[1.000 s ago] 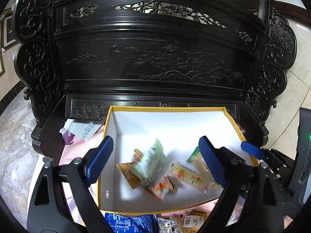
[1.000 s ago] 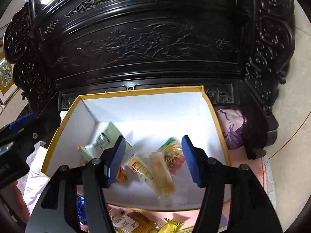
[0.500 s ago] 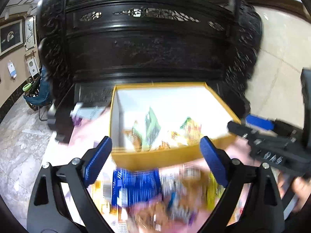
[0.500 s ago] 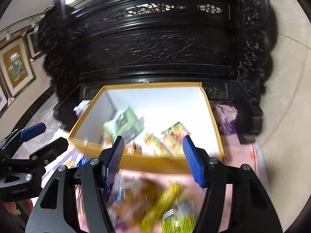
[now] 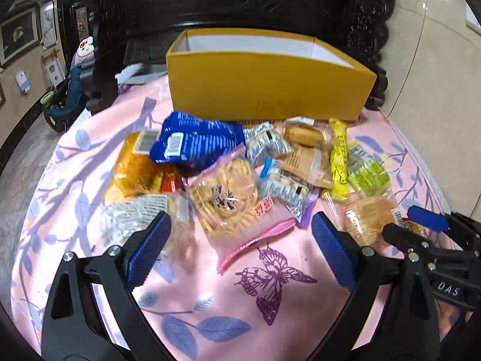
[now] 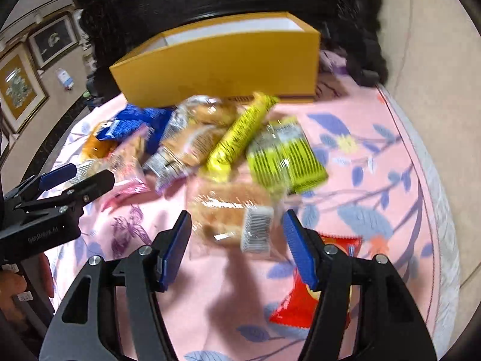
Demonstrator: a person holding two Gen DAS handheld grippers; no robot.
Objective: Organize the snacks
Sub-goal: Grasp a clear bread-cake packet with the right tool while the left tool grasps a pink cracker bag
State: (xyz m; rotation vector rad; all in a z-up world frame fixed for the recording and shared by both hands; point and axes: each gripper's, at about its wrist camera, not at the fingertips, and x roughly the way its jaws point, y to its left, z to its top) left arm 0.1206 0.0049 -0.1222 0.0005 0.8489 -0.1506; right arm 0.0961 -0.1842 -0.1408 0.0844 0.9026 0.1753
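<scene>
Lower frame: left tongs point(image 5: 240, 246) gape wide, empty, above the pink tabletop point(image 5: 210, 300); right tongs point(image 6: 237, 246) stand half open, empty, "DAS" on their arm. At mid-frame, the snacks point(image 5: 228, 177) lie heaped, barcodes visible, other print unreadable. At upper centre, just beyond them, stands the yellow box point(image 5: 267, 87).

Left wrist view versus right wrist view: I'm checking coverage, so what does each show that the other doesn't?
Only the left wrist view shows the round crackers in a pink bag lying ahead of the open, empty left gripper. Only the right wrist view shows the red packet, under a finger of the open right gripper. Both show the yellow box, the blue bag, the long yellow packet and the pink cloth.
</scene>
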